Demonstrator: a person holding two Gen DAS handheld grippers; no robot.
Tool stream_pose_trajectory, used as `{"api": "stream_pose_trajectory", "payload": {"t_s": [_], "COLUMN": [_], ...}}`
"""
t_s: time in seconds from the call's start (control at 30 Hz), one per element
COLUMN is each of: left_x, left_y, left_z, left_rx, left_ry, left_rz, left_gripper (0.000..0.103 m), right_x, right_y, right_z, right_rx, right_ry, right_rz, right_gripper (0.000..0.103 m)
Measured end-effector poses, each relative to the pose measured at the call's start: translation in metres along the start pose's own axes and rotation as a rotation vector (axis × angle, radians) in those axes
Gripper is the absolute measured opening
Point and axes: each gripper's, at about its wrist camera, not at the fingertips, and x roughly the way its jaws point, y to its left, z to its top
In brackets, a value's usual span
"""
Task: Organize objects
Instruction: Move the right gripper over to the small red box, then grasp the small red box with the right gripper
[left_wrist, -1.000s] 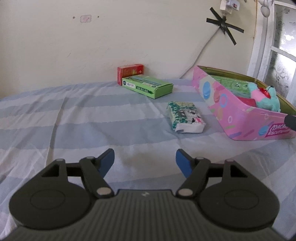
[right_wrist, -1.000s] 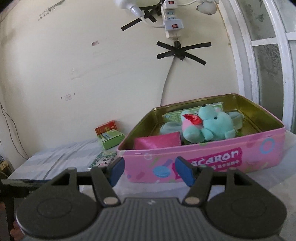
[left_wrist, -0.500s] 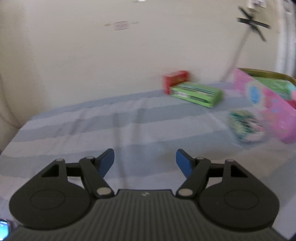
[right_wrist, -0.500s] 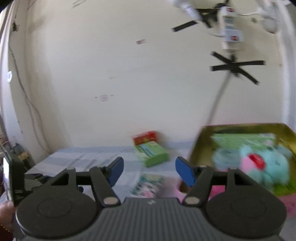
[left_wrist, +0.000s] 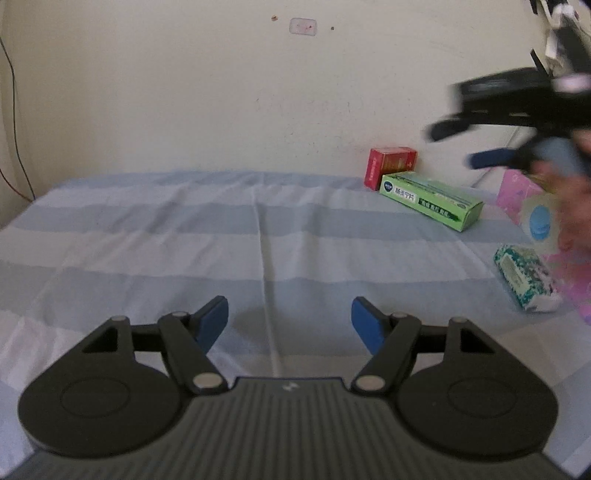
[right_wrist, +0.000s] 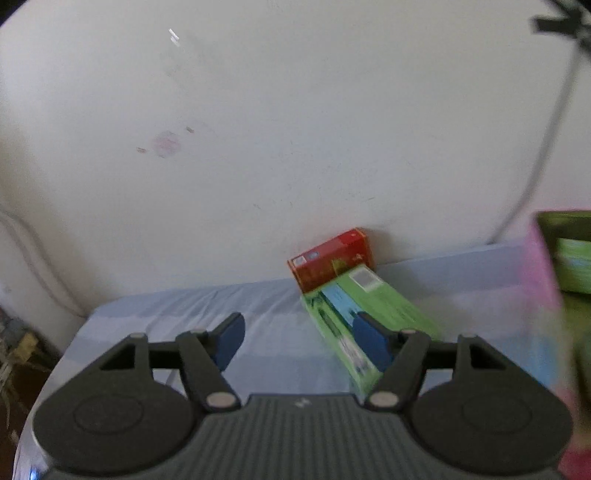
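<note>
Looks like the right gripper (right_wrist: 297, 341) is heading for the green box (right_wrist: 369, 317), which lies flat on the striped sheet (left_wrist: 184, 258) right in front of the red box (right_wrist: 332, 258) by the wall, with the pink tin (right_wrist: 543, 277) off to its right and the tissue pack (left_wrist: 524, 280) in front of the tin. Its jaws are spread with nothing in them and have just been opening wider. I'd square up so both pads straddle the narrow width of the green box, come down low, and avoid bumping the red box behind it. The left gripper (left_wrist: 290, 319) hangs released and empty over bare sheet, well left of the green box. A second ago the right one was facing the tin with the plush toy inside; now it has swung left to the boxes
</note>
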Motion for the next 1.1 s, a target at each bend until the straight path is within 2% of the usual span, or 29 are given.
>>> {"api": "stream_pose_trajectory", "payload": {"t_s": [0.1,0.27,0.33,0.4,0.5,0.53,0.6,0.63,0.77,0.87,0.93,1.0,1.1], "left_x": [0.002,0.002,0.003,0.001,0.0,0.002,0.004,0.005,0.003,-0.001,0.0,0.001,0.006], "left_y": [0.006,0.01,0.009,0.009,0.013,0.016,0.022,0.026,0.047,0.057,0.059,0.055,0.041], "left_z": [0.003,0.005,0.006,0.006,0.006,0.007,0.008,0.009,0.012,0.013,0.014,0.013,0.009], "left_rx": [-0.02,-0.067,-0.072,-0.074,-0.091,-0.098,-0.117,-0.132,-0.216,-0.257,-0.263,-0.255,-0.206], "left_ry": [0.009,0.03,0.034,0.032,0.028,0.027,0.023,0.021,-0.005,-0.042,-0.061,-0.049,0.001], "left_rz": [-0.007,-0.031,-0.038,-0.037,-0.036,-0.033,-0.021,-0.017,-0.022,-0.069,-0.145,-0.274,-0.456], "left_gripper": [0.075,0.075,0.075,0.076,0.076,0.076,0.078,0.08,0.081,0.081,0.081,0.081,0.081], "right_x": [0.049,0.106,0.123,0.129,0.117,0.112,0.096,0.088,0.037,-0.01,-0.042,-0.077,-0.126], "right_y": [0.017,0.013,0.009,0.01,0.011,0.011,0.014,0.017,0.023,0.02,0.011,-0.003,-0.031], "right_z": [0.017,0.038,0.041,0.037,0.027,0.024,0.014,0.008,-0.029,-0.071,-0.102,-0.135,-0.177], "right_rx": [-0.03,0.06,0.081,0.038,0.013,0.008,-0.025,-0.04,-0.061,-0.066,-0.068,-0.062,-0.05], "right_ry": [0.032,0.082,0.111,0.108,0.091,0.094,0.097,0.097,0.14,0.211,0.283,0.37,0.416], "right_rz": [-0.067,-0.15,-0.186,-0.226,-0.206,-0.19,-0.149,-0.119,0.08,0.238,0.359,0.488,0.543], "right_gripper": [0.087,0.088,0.082,0.066,0.048,0.045,0.031,0.028,0.028,0.028,0.028,0.028,0.028]}}
